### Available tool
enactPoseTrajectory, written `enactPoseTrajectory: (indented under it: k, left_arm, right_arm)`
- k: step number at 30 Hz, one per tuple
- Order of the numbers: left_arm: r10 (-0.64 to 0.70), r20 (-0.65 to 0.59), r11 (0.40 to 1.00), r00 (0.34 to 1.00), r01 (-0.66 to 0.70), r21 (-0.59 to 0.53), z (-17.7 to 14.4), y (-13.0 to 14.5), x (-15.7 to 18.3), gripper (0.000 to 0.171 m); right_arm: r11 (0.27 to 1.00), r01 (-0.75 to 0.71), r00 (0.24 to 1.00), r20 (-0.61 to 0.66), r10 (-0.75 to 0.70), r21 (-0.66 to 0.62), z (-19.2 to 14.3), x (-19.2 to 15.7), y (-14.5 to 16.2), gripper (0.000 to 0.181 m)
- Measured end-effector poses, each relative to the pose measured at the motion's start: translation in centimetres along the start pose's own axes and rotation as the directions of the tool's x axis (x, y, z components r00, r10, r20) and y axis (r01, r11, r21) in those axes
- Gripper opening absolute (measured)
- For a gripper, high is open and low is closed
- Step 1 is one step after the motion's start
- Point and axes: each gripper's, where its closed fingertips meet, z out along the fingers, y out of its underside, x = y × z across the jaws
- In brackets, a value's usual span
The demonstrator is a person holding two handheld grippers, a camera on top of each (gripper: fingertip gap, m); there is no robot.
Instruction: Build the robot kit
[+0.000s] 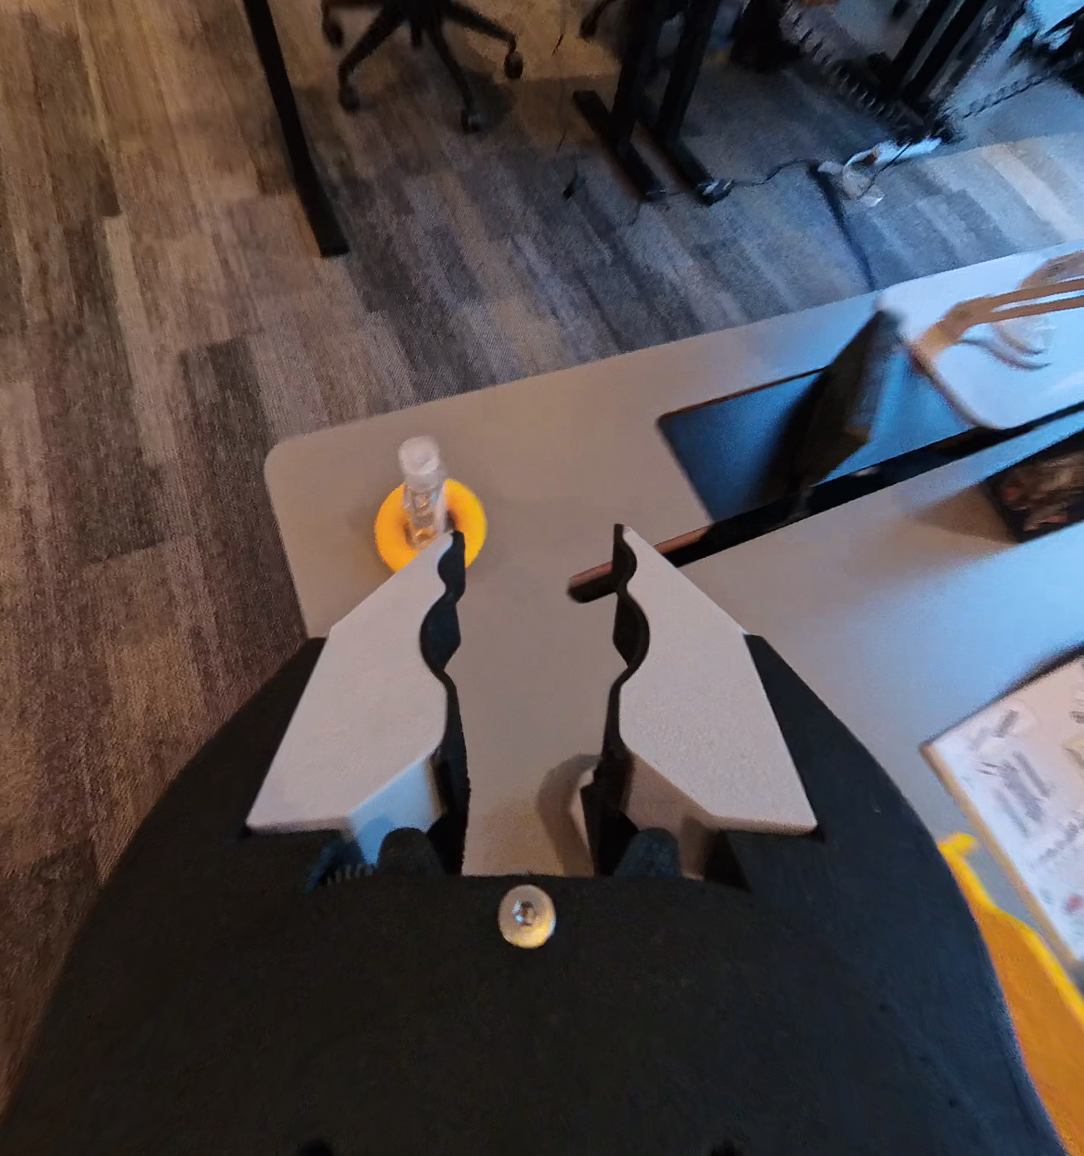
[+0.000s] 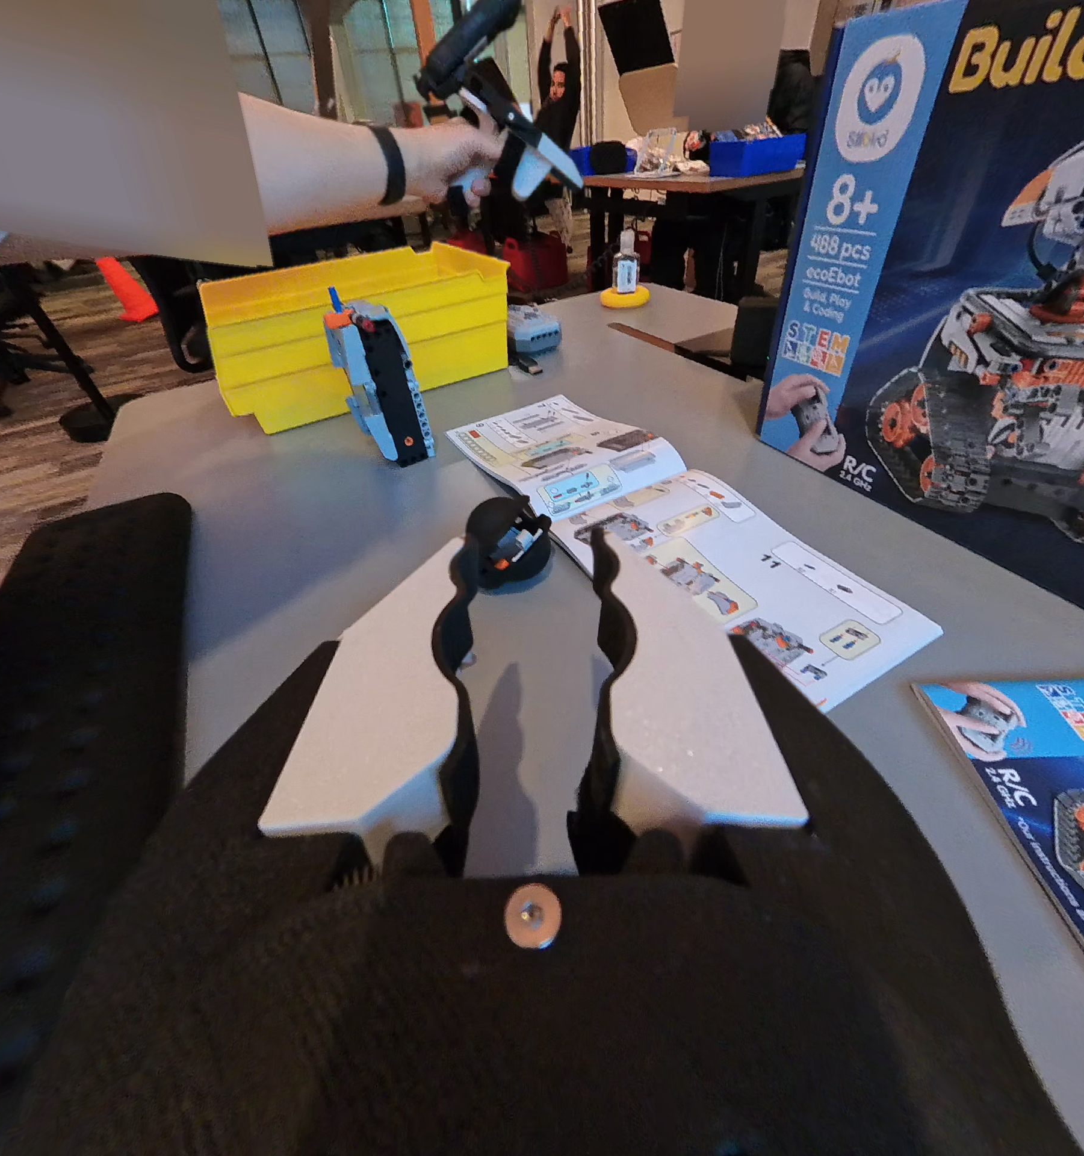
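1. A grey table (image 2: 314,500) stands in an open office with patchy carpet (image 1: 120,313); other desks and a rolling chair (image 1: 414,56) sit beyond it.

2. The right gripper (image 2: 530,544) hangs low over the table with its jaws spread to a moderate gap and nothing between them; bare tabletop shows through the gap.

3. Just ahead of its fingertips lies a small black round case (image 2: 508,544), open, with grey and orange bits inside. It sits slightly left of the gripper's centre line, touching or nearly touching the left fingertip in this view; I cannot tell which. The right gripper is the nearer of the 2 to it.

4. An open instruction booklet (image 2: 683,550) lies flat to the right of the case, its long side running away to the right. A tall printed box (image 2: 939,281) stands upright behind it, and a second leaflet (image 2: 1039,801) lies at the near right.

5. Further back on the left, a grey and black block assembly (image 2: 383,388) stands upright, just in front of a yellow bin (image 2: 451,313).

6. The left gripper (image 1: 536,538) is held high over the far corner of the table, jaws parted and empty. In the right wrist view a hand (image 2: 445,156) carries it well above the yellow bin.

7. Nearest the left gripper's left fingertip, in its own view, is a small clear bottle (image 1: 421,488) standing in an orange ring (image 1: 395,538) by the table corner.
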Motion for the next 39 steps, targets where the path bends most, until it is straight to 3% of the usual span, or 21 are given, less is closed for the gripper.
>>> enactPoseTrajectory:
  k: [2, 5, 8, 10, 14, 16, 18, 19, 21, 25, 28, 31, 39]
  left_arm:
    - [0.032, -0.057, 0.994, 0.998, -0.026, 0.102, -2.8, -2.2, 3.7, 0.046]
    - [0.133, -0.162, 0.95, 0.978, -0.079, 0.302, -8.2, -5.1, 11.8, 0.042]
    - [0.175, -0.235, 0.896, 0.956, -0.056, 0.44, -13.3, -5.2, 20.6, 0.04]
    - [0.172, -0.328, 0.878, 0.929, 0.006, 0.479, -15.8, -3.6, 26.6, 0.047]
    - [0.148, -0.471, 0.894, 0.87, 0.086, 0.44, -18.4, 2.3, 37.0, 0.057]
    - [0.149, -0.496, 0.898, 0.855, 0.092, 0.43, -18.6, 5.9, 41.4, 0.06]
    - [0.164, -0.464, 0.925, 0.87, 0.027, 0.378, -16.8, 10.2, 44.7, 0.062]
    - [0.17, -0.437, 0.947, 0.883, -0.024, 0.32, -15.2, 12.7, 45.9, 0.052]
    - [0.186, -0.4, 0.97, 0.897, -0.102, 0.223, -11.6, 16.5, 47.7, 0.053]
    - [0.299, -0.253, 0.949, 0.92, -0.258, 0.183, -5.4, 18.9, 48.5, 0.069]
    - [0.332, -0.22, 0.943, 0.917, -0.327, 0.063, -1.5, 20.7, 47.9, 0.068]
    - [0.274, -0.291, 0.958, 0.917, -0.286, 0.002, 0.0, 21.5, 49.0, 0.068]
    - [0.326, -0.256, 0.934, 0.91, -0.352, -0.064, 1.7, 22.5, 48.7, 0.052]
  right_arm:
    - [1.0, 0.004, 1.0, -0.003, -0.004, 0.008, 0.0, 0.0, -0.2, 0.035]
    - [0.999, -0.052, 0.998, -0.026, 0.052, -0.015, 0.4, 0.7, 0.6, 0.038]
    - [0.992, -0.117, 0.992, 0.042, 0.119, -0.055, 1.8, -0.6, 1.3, 0.042]
    - [0.991, -0.079, 0.991, 0.102, 0.09, -0.107, 3.2, -1.8, 1.7, 0.049]
    - [0.973, -0.037, 0.983, 0.168, 0.076, -0.227, 5.7, -1.8, 2.3, 0.05]
    - [0.959, -0.051, 0.983, 0.155, 0.098, -0.278, 6.7, -0.8, 2.7, 0.043]
    - [0.956, -0.033, 0.977, 0.19, 0.092, -0.291, 7.2, -0.5, 3.1, 0.044]
    - [0.958, -0.017, 0.977, 0.199, 0.076, -0.287, 7.2, -0.4, 3.2, 0.044]
    - [0.969, -0.008, 0.977, 0.204, 0.059, -0.246, 6.7, -0.1, 3.1, 0.044]
    - [0.98, -0.066, 0.977, 0.187, 0.102, -0.188, 4.9, 0.4, 2.9, 0.042]
    - [0.986, 0.016, 0.989, 0.149, 0.009, -0.167, 4.2, 1.4, 2.7, 0.039]
    - [0.988, 0.033, 0.991, 0.133, -0.013, -0.149, 4.0, 1.6, 2.1, 0.038]
    - [0.979, 0.05, 0.983, 0.182, -0.014, -0.195, 4.6, 0.6, 2.7, 0.039]
